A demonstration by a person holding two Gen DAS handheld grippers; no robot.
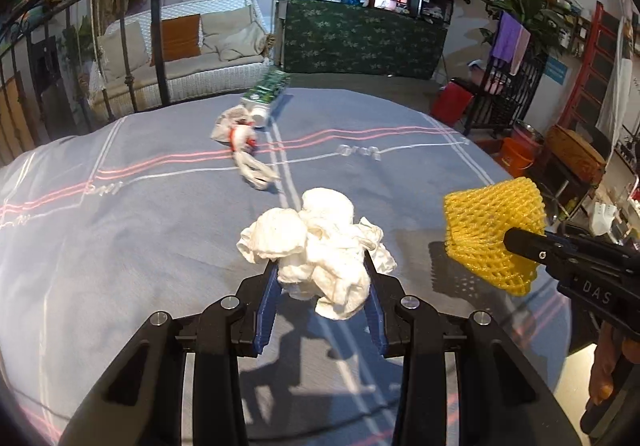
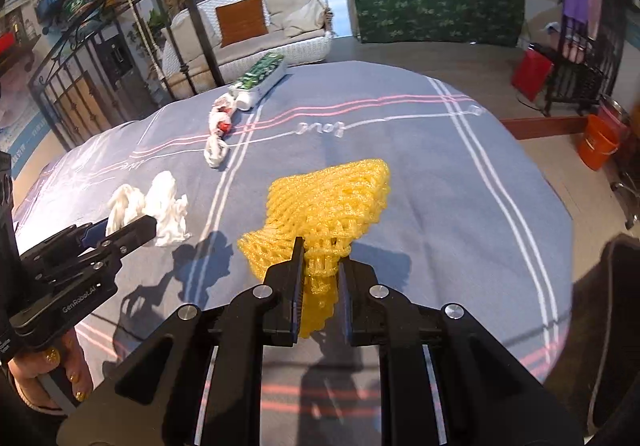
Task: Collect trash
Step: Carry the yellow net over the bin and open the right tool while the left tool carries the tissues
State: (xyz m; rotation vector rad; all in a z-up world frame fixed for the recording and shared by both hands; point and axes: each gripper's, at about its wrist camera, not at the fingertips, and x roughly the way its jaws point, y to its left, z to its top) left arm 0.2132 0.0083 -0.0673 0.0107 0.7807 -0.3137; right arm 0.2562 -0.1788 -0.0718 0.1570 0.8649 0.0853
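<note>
My left gripper [image 1: 320, 266] is shut on a wad of crumpled white tissue [image 1: 316, 242] and holds it just above the blue-grey bedspread [image 1: 140, 238]. It also shows in the right wrist view [image 2: 132, 224] with the tissue [image 2: 160, 201]. My right gripper [image 2: 320, 258] is shut on a yellow foam fruit net [image 2: 332, 197], lifted over the bedspread [image 2: 460, 185]; the net shows in the left wrist view [image 1: 492, 230] at the right. A knotted white and red plastic bag [image 1: 244, 149] and a green and white carton [image 1: 266, 91] lie farther back.
A white wicker sofa [image 1: 192, 57] and a black iron bed frame [image 1: 156, 45] stand beyond the bed. A green-covered counter [image 1: 360, 41] is at the back. An orange bucket [image 2: 598, 143] and a red bag [image 2: 532, 73] sit on the floor at the right.
</note>
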